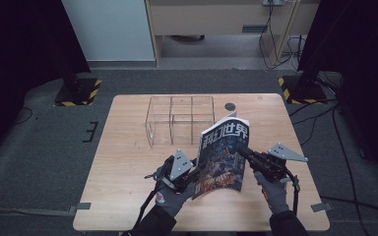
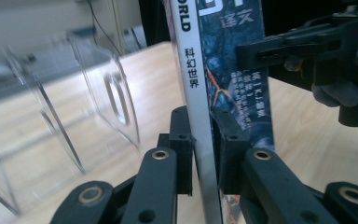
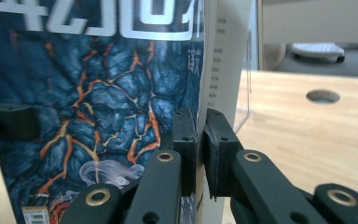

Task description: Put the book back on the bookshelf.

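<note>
Table (image 1: 128, 162): wooden, bearing all items. Clear acrylic organizer (image 1: 179, 119): toward the far edge, compartments empty. Magazine (image 1: 222, 157): held upright above the near middle, just in front of the organizer, not yet filed. Left gripper (image 1: 192, 176): I had it clamped on the spine. Right gripper (image 1: 243, 152): pinched on the cover's open edge. Judged remaining: carry across, slot in, release.

My left gripper (image 1: 193, 176) and right gripper (image 1: 244, 153) are black, with brass-ringed pivots and small screws on their linkages. At twelve o'clock each carries a grey three-cornered plate; black cables trail toward six. I wear grey gloves and dark sleeves.
</note>
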Tool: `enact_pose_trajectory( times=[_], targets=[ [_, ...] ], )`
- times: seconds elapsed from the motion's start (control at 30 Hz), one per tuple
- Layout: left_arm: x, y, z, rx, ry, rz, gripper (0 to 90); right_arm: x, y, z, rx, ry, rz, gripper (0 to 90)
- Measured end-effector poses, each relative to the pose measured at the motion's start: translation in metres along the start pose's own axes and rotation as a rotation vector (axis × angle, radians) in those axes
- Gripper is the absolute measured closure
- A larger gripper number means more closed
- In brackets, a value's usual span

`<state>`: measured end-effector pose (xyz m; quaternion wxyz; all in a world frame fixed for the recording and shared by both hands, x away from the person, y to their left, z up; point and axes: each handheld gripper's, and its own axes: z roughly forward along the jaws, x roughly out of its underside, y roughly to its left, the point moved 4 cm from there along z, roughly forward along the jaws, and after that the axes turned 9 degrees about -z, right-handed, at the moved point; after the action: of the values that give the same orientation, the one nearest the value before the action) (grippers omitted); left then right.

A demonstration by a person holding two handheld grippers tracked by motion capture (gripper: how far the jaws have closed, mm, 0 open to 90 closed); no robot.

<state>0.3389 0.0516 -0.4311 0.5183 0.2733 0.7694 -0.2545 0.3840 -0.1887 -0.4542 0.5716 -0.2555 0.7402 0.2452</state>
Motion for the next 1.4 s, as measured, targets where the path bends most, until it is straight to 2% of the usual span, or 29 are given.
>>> enact_pose_trajectory(
  times=[0.07,0.2,0.23,0.3,0.37,0.43,0.53,0.63,0.93,1.13,1.4],
  targets=[
    [0.002,-0.002,-0.001,0.001,0.003,0.006,79.2,-0.003,0.0,0.0,0.0,-0.015,-0.003,83.8],
    [0.015,0.0,-0.003,-0.008,0.021,0.009,78.6,0.003,0.001,0.002,-0.005,0.016,-0.018,81.4],
    [0.017,0.001,-0.004,-0.011,0.018,0.007,78.7,0.004,0.003,0.004,-0.006,0.0,-0.017,80.3],
    [0.019,0.002,-0.007,-0.004,0.02,0.005,78.7,0.003,0.004,0.004,-0.009,0.002,-0.016,79.3],
    [0.022,0.003,-0.009,0.005,0.018,0.015,79.1,0.004,0.003,0.006,-0.003,0.007,-0.013,70.5],
    [0.023,0.002,-0.011,0.012,0.019,0.026,79.3,0.004,0.003,0.006,-0.006,0.004,-0.009,68.8],
    [0.025,0.0,-0.011,0.02,0.021,0.038,79.8,0.004,0.001,0.008,0.008,-0.004,-0.016,59.6],
    [0.026,-0.003,-0.011,0.027,0.023,0.047,80.6,0.002,0.0,0.01,0.015,-0.014,-0.019,56.8],
    [0.026,-0.002,-0.008,0.047,0.007,0.018,78.6,0.001,-0.007,0.007,0.001,-0.03,-0.017,68.6],
    [0.023,-0.006,-0.002,0.059,-0.006,0.018,76.9,0.0,-0.006,0.007,-0.004,-0.038,-0.019,69.9],
    [0.021,-0.007,0.005,0.028,-0.021,0.003,76.3,-0.001,-0.005,0.007,-0.005,-0.043,-0.024,70.1]
  ],
)
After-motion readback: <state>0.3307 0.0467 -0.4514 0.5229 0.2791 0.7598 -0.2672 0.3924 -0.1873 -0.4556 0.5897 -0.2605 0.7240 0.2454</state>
